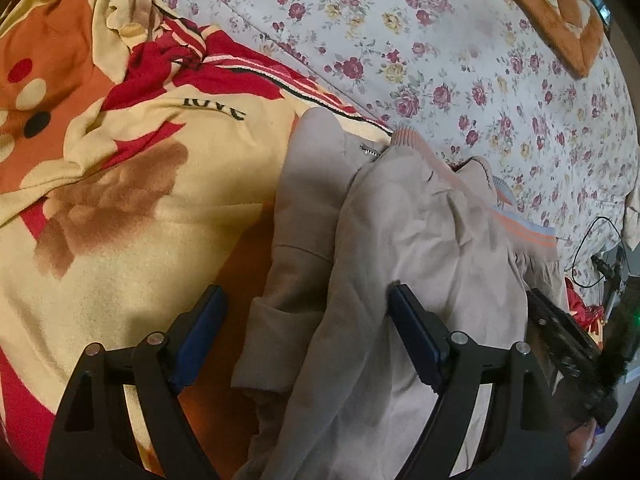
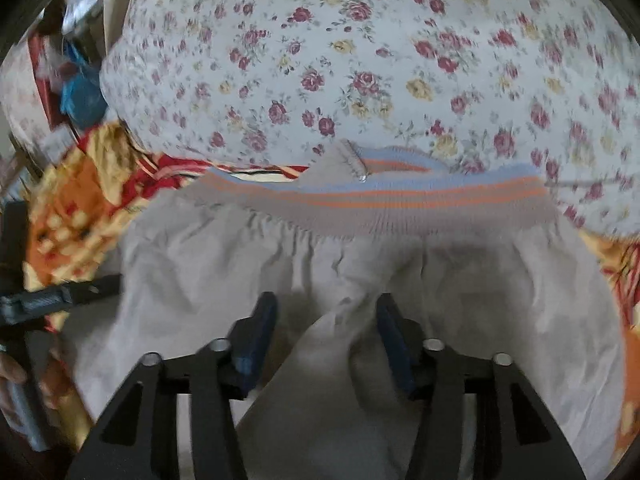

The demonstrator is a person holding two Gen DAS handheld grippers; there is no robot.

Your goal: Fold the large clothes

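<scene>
left wrist view — floral bedsheet (image 1: 460,60), left gripper (image 1: 308,328) open; right gripper (image 2: 326,332) pinching beige jacket (image 2: 360,272).

We find the jacket (image 1: 404,240) lying on the blanket (image 1: 120,200), its ribbed hem (image 2: 380,204) at the far side, toward the flowered sheet (image 1: 440,60). The blanket lies left of the jacket and beneath it. The sheet lies behind both. A checked mat (image 1: 560,8) rests on the sheet at far right. A cable (image 1: 592,256) lies right of the jacket.
</scene>
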